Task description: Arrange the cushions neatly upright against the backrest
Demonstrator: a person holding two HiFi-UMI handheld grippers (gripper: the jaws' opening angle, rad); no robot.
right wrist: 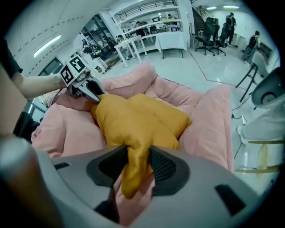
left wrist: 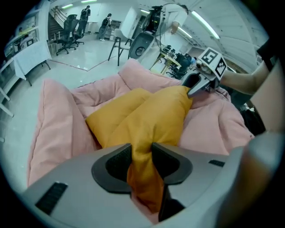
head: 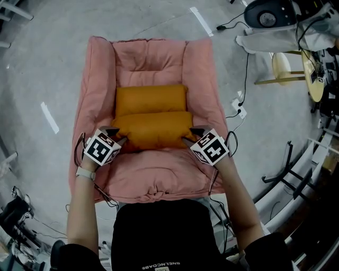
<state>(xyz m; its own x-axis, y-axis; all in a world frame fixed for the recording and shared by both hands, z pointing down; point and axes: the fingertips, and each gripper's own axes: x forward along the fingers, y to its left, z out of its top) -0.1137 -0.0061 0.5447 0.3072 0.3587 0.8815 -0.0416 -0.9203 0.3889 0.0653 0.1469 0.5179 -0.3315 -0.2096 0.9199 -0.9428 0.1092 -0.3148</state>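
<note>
A pink armchair (head: 100, 79) holds two orange cushions. The rear cushion (head: 151, 98) leans against the backrest (head: 149, 55). The front cushion (head: 153, 129) lies across the seat just before it. My left gripper (head: 122, 141) is shut on the front cushion's left corner, and the fabric is pinched between its pads (left wrist: 119, 162). My right gripper (head: 187, 139) is shut on the right corner, with cloth bunched between its pads (right wrist: 162, 165). Each gripper view shows the other gripper at the far end of the front cushion (left wrist: 156, 116) (right wrist: 129, 120).
The chair's padded arms (head: 204, 79) flank the cushions closely. To the right on the concrete floor are a power strip with cables (head: 239, 108), a wooden stool (head: 280, 69) and a black machine (head: 267, 15). Cables lie at the lower left (head: 32, 222).
</note>
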